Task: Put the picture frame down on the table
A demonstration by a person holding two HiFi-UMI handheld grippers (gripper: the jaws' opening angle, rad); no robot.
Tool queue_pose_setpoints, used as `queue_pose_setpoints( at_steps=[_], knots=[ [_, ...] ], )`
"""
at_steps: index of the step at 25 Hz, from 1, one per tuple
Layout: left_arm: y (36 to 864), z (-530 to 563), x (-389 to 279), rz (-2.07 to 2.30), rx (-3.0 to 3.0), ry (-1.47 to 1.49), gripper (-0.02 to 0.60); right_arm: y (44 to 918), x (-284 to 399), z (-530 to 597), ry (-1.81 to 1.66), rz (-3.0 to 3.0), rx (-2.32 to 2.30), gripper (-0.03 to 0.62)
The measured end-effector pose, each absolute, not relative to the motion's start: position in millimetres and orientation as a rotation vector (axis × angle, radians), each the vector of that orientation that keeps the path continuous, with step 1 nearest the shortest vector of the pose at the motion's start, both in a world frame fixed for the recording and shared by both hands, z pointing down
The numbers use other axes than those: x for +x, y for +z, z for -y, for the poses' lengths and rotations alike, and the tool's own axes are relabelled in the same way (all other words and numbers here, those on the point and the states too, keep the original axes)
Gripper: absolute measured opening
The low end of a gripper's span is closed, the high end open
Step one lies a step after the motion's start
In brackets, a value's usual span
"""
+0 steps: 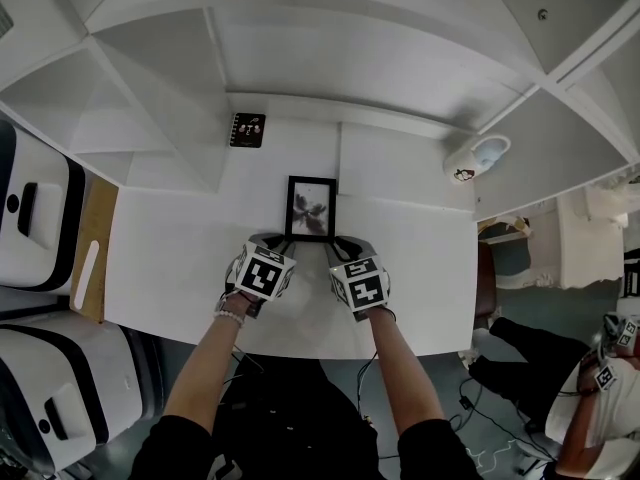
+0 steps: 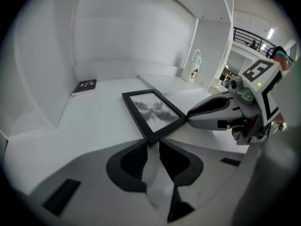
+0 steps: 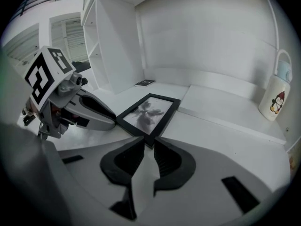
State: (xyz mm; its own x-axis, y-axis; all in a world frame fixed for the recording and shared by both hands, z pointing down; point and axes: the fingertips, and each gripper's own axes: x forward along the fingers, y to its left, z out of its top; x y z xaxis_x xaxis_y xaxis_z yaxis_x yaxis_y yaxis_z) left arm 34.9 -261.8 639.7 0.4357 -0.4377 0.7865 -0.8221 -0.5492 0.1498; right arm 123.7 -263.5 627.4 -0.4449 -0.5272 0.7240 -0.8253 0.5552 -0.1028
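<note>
Filling most of the head view is a white table set into a white alcove of shelving, with walls rising at the back and on both sides. Two bare forearms reach in from the table's near edge, each hand holding a grey two-jaw gripper topped by a cube of black-and-white square markers.

The left gripper and the right gripper sit side by side, angled downward and toward each other. Between them is the picture frame, black-edged with a dark, flower-like print. It sits about midway between the table's left and right edges, its glass facing upward. Whether its back lies fully flat on the table cannot be told.

In the left gripper view, the left gripper has its dark fingers drawn in on the near left corner of the picture frame, pinching it at the very tip. The right gripper shows at the neighbouring corner. In the right gripper view, the right gripper pinches the near right corner of the picture frame the same way, with the left gripper at the other corner.

A white mug with a penguin picture stands by the table's far right corner. A small black notebook lies near the far left corner, well apart from the frame.
</note>
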Motion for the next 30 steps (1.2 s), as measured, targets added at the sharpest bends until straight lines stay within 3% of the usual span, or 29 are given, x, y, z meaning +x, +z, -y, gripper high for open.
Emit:
queue_pose_setpoints(
  at_steps=[8, 30],
  knots=[
    [638.5, 284.4, 42.1, 1.095, 2.127, 0.894, 0.082, 625.7, 137.3, 288.0, 0.589, 2.087, 1.210, 0.003],
    [635.6, 327.5, 38.5, 1.093, 2.182, 0.934, 0.083, 625.1, 136.4, 270.3, 0.709, 2.119, 1.302, 0.003]
  ],
)
